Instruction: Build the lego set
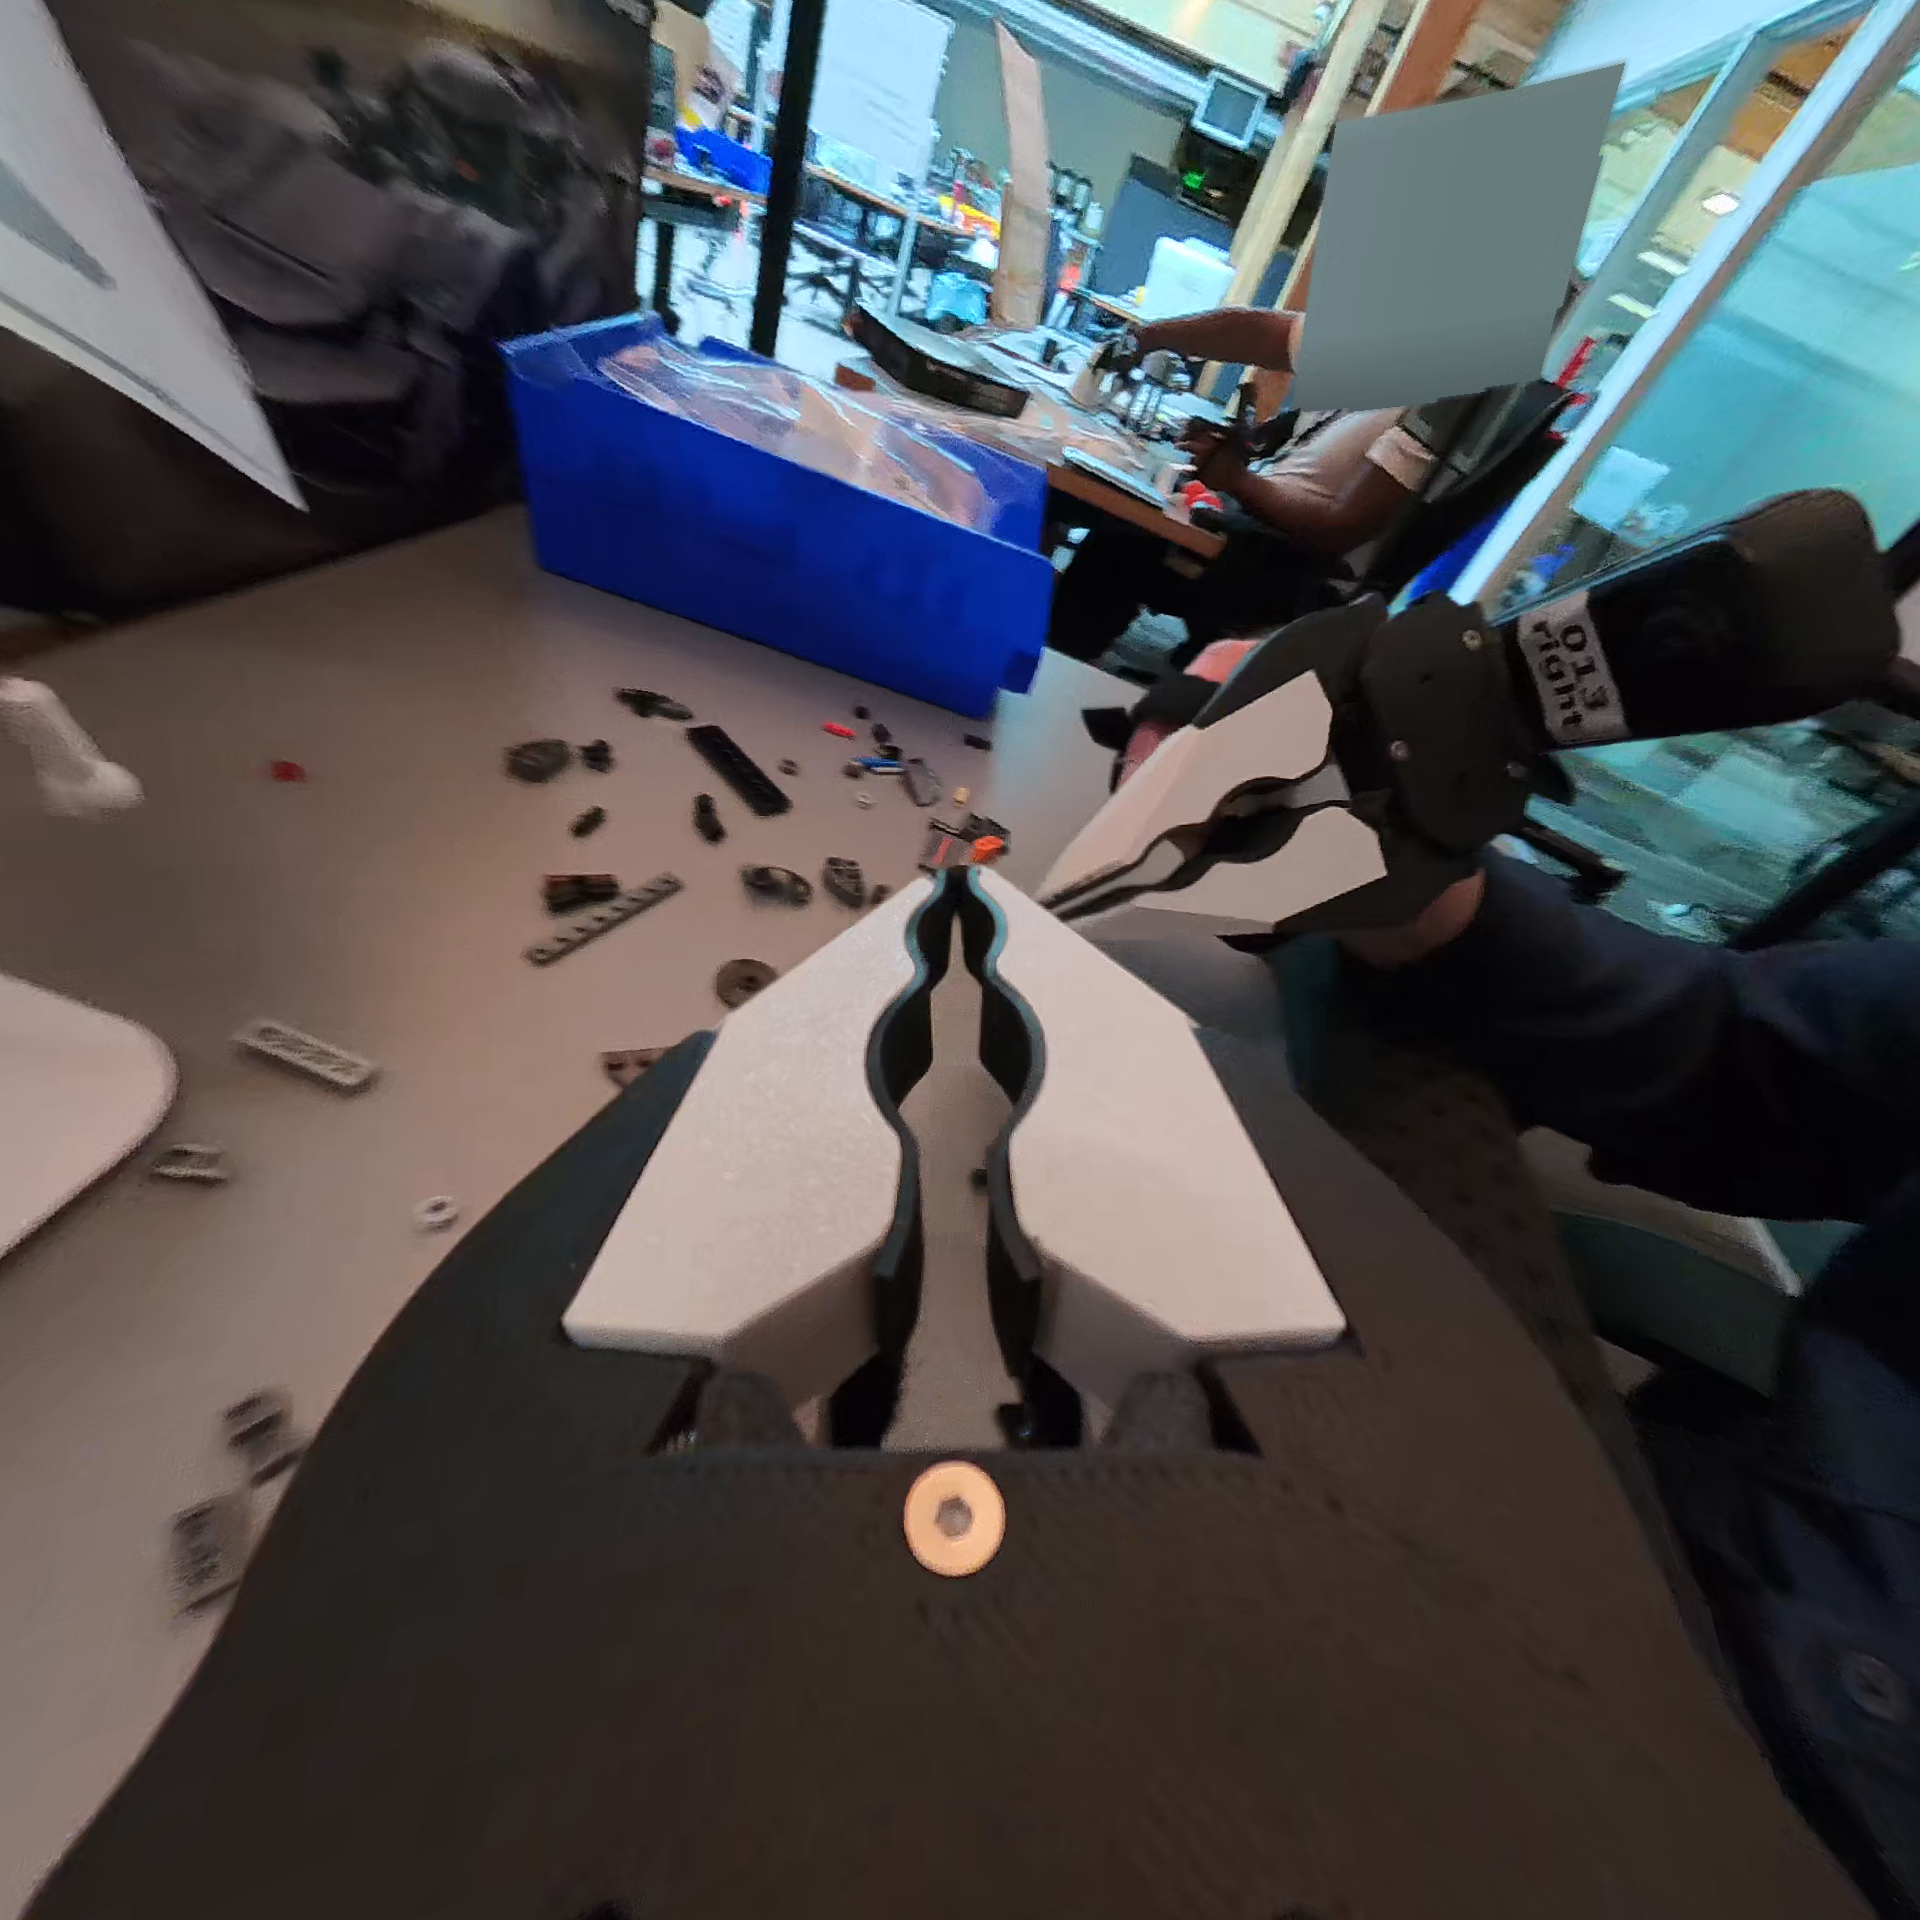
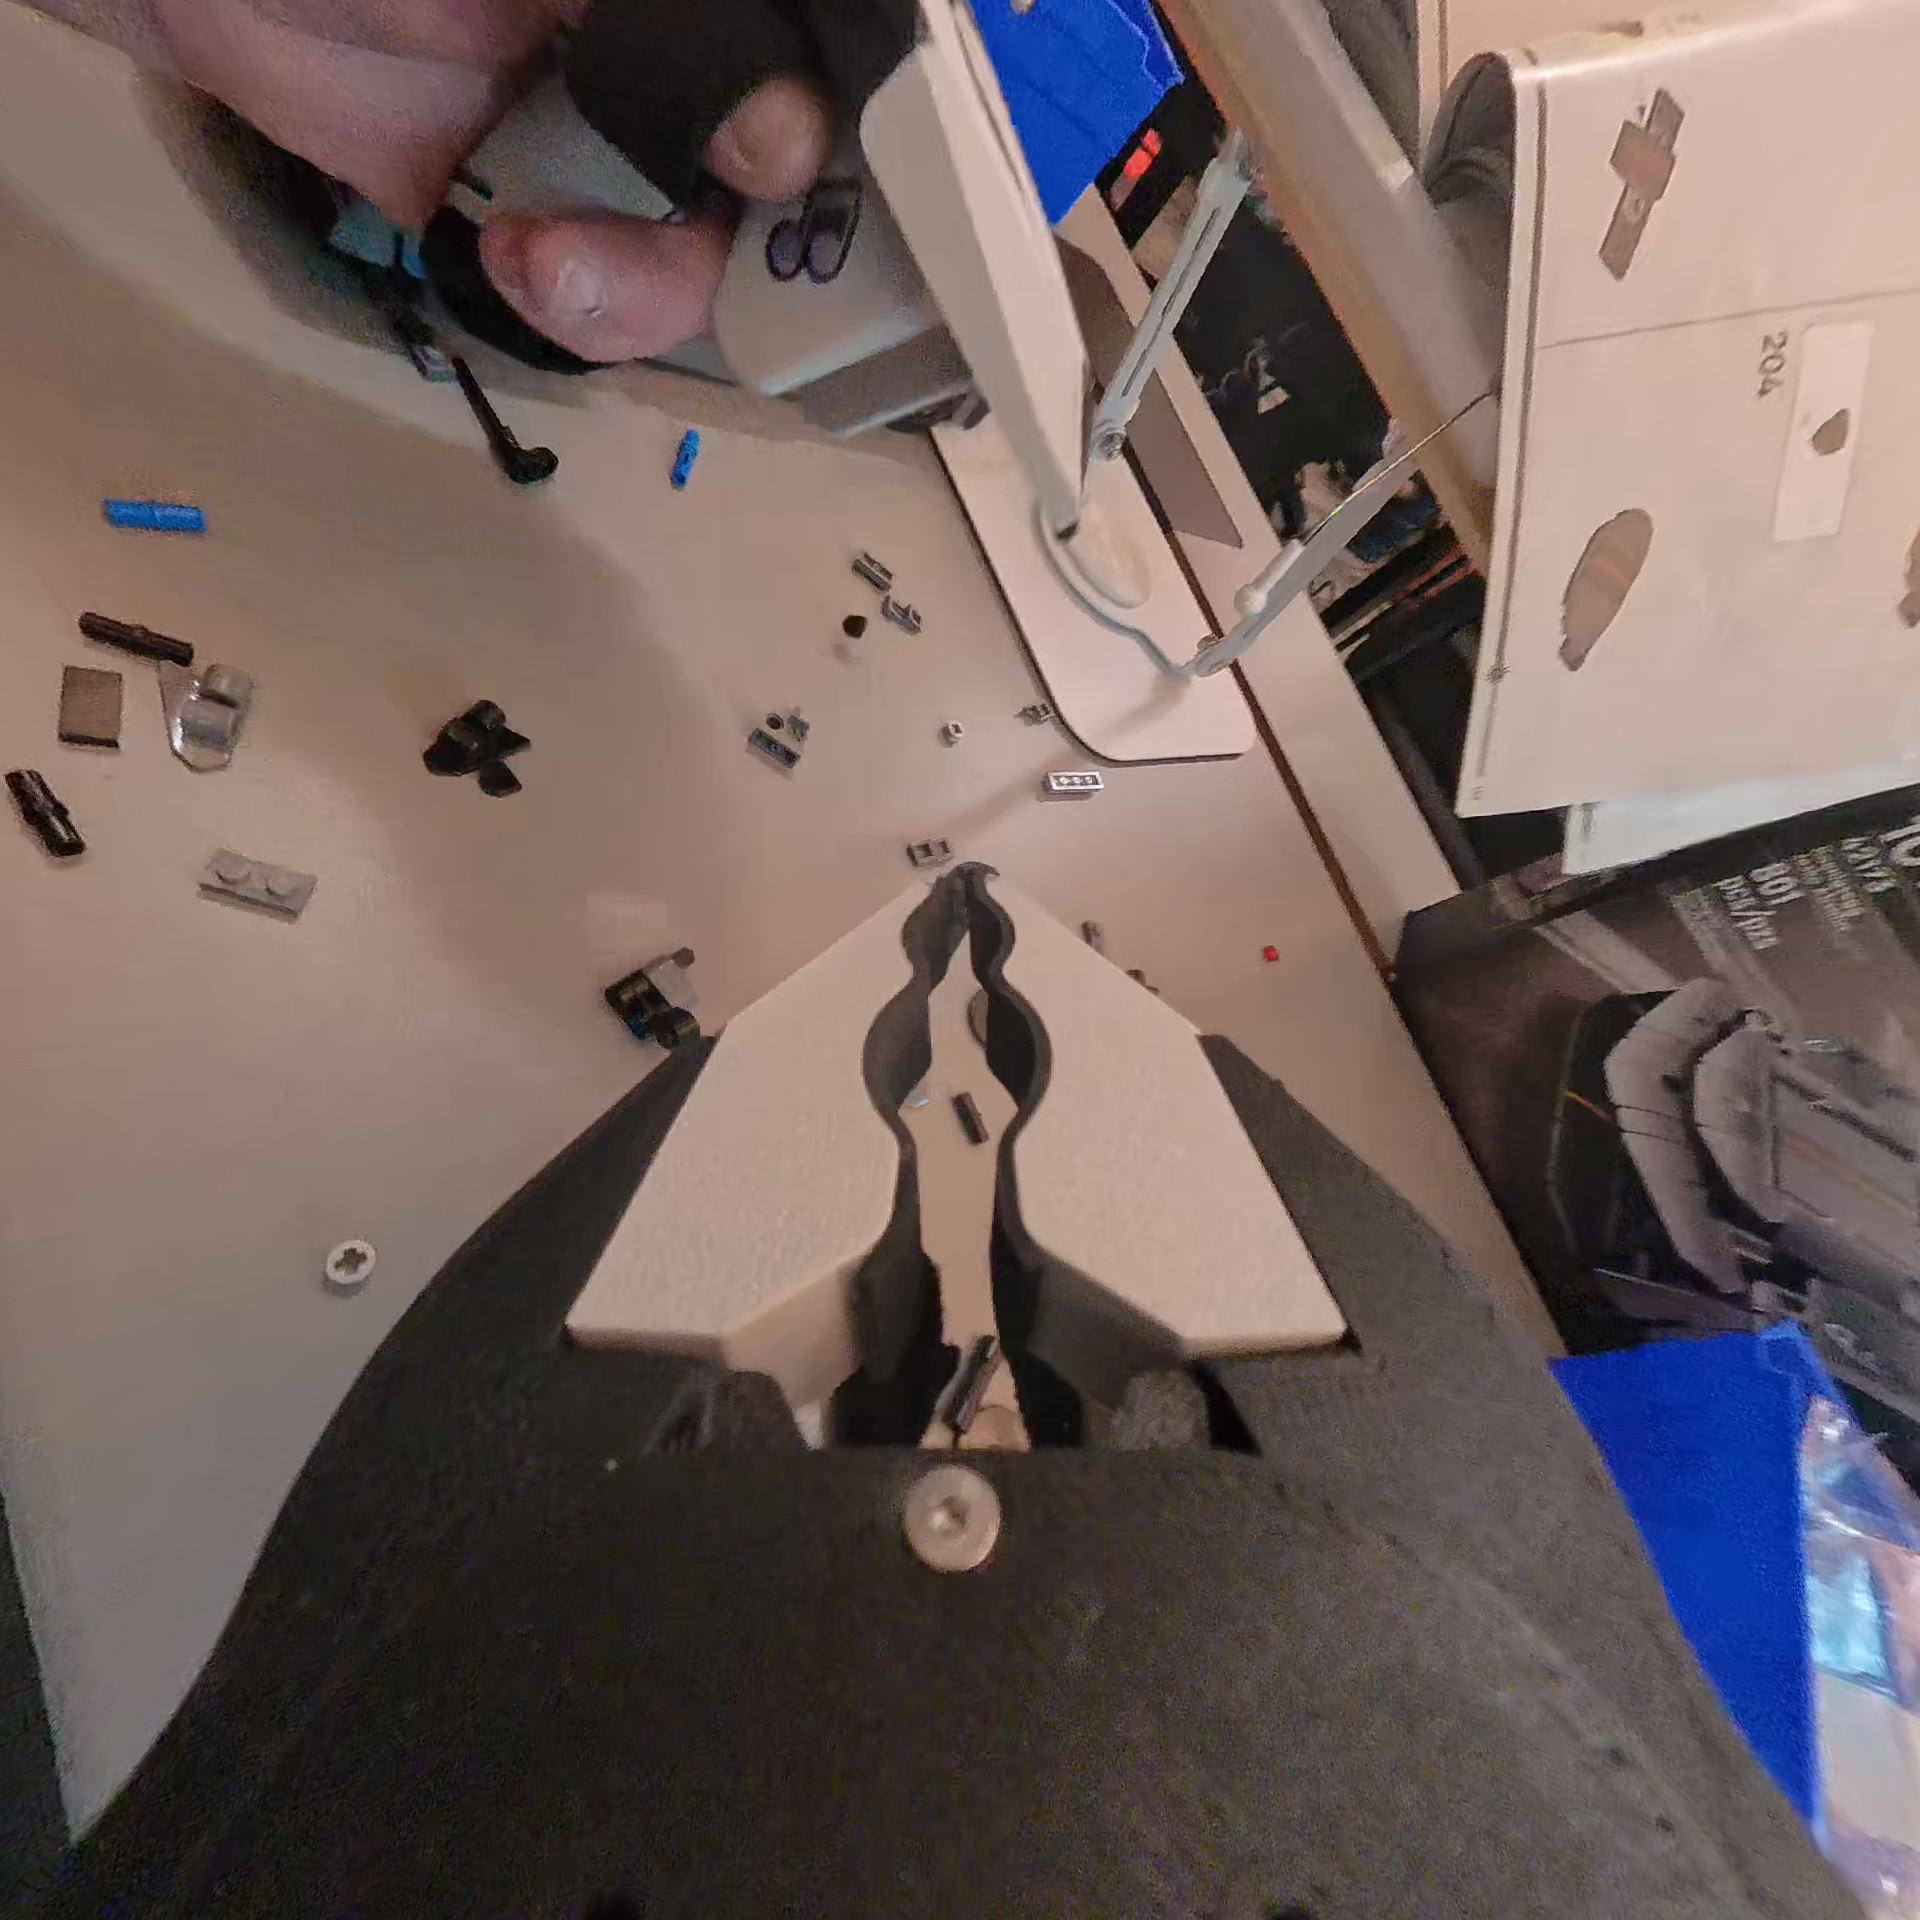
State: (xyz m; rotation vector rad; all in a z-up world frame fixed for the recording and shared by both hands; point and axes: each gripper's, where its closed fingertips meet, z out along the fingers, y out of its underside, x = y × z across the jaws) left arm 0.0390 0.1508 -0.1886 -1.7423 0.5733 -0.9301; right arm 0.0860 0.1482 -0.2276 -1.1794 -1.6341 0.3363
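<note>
- The lego pieces (image 1: 727,821) lie scattered loose over the pale table (image 1: 343,675), mostly small black and grey parts: a long black holed plate (image 1: 738,769), a grey holed beam (image 1: 603,920), and round dark parts.
- In the right wrist view more pieces show: a grey two-stud plate (image 2: 257,883), a blue pin (image 2: 683,457), a flat blue piece (image 2: 154,515), a clear curved part (image 2: 213,715) and a black cluster (image 2: 478,740).
- The left tongs (image 1: 958,883) hover above the table with their tips pressed together, nothing visible between them.
- The right tongs (image 2: 966,878) are likewise narrowed to touching tips, empty as far as can be seen; in the left wrist view they sit just right of the left pair.
- A hand (image 2: 582,208) in a fingerless black glove shows at the far left of the right wrist view.
- A blue bin (image 1: 779,520) holding clear plastic bags stands at the far side of the table.
- A white stand (image 2: 1122,582) carries an open instruction booklet (image 2: 1704,416); a dark box (image 2: 1662,1091) lies beside it.
- A seated person (image 1: 1340,457) works at another table in the background.
</note>
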